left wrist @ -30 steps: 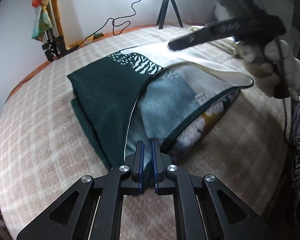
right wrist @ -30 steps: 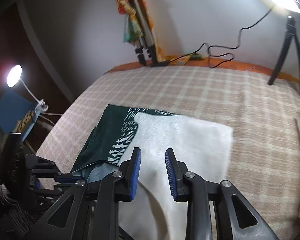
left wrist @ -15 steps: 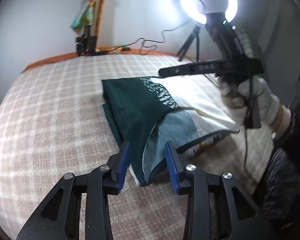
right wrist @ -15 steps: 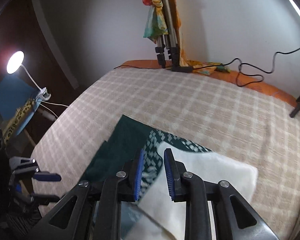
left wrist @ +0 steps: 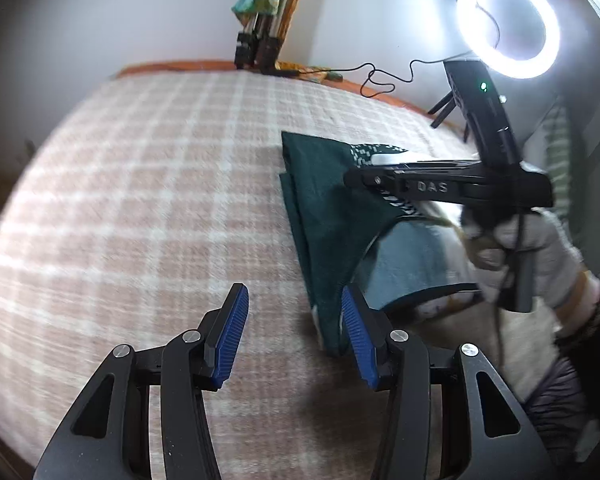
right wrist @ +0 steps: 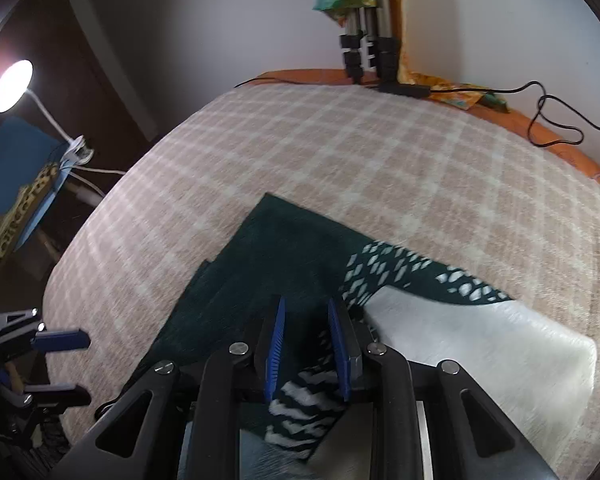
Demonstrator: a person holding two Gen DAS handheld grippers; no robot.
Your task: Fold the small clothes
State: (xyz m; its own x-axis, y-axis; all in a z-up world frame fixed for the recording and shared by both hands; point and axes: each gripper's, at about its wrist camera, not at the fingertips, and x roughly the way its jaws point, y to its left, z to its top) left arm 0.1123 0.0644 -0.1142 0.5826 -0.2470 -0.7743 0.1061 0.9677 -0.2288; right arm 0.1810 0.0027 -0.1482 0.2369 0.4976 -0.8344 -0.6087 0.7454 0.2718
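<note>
Checked bed [left wrist: 140, 208] carries the folded green-and-white garment [left wrist: 320, 216], right of centre. Left claw [left wrist: 292, 332] wide open, empty, at the garment's near corner. Right claw [right wrist: 306, 344] part-open above the garment, gripping nothing.

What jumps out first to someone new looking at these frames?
The dark green and white garment lying folded on the checked bedspread, right of centre in the left wrist view. Then the glaring ring light at upper right, and the left gripper with fingers spread wide at the garment's near corner.
</note>
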